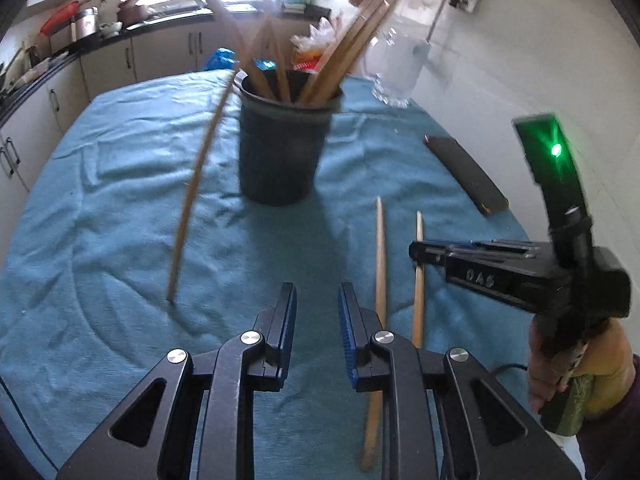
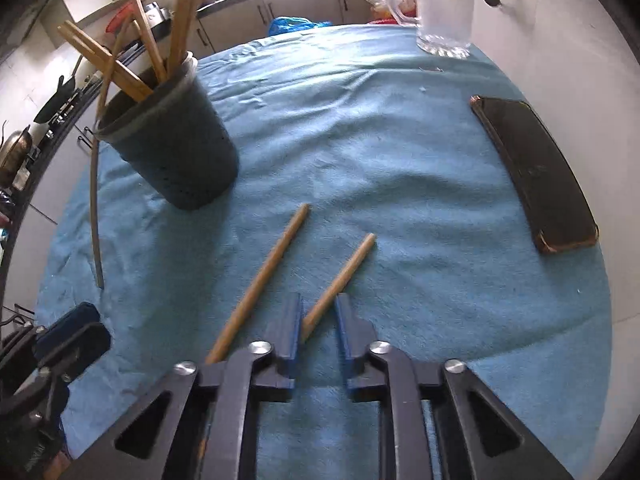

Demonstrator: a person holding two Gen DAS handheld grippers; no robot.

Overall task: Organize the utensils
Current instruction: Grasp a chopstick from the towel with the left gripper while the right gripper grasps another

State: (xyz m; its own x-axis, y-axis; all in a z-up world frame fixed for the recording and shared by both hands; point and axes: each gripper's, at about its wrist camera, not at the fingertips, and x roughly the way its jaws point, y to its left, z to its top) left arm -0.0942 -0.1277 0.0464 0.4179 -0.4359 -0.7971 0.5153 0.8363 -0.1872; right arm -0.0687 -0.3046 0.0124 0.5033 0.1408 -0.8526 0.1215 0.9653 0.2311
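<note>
Two loose wooden sticks lie side by side on the blue towel (image 2: 400, 168) covering the tabletop, near the dark cup (image 2: 176, 148) that already holds several sticks. A third thin stick (image 1: 192, 196) leans against the cup's rim, its lower end on the cloth.

My right tool (image 2: 318, 320) straddles the shorter stick (image 2: 340, 276). The jaws are narrow, but I see a gap beside the stick on at least one side — I judge it not yet clamped. My left tool (image 1: 316, 308) hangs over bare towel, jaws narrow and empty, just left of the longer stick (image 1: 380, 260).

Risks from here:
- The right tool sits at the stick's near end. A grip there leaves most of the length overhanging, so the stick may pivot or slip on lifting.
- The round stick may roll aside as the pads close and nudge its neighbour.
- The crowded cup and the leaning stick leave little entry room — a careless insertion could tip either.
- A phone (image 2: 536, 176) and a glass mug (image 2: 444, 8) lie well apart, out of the working path.
</note>
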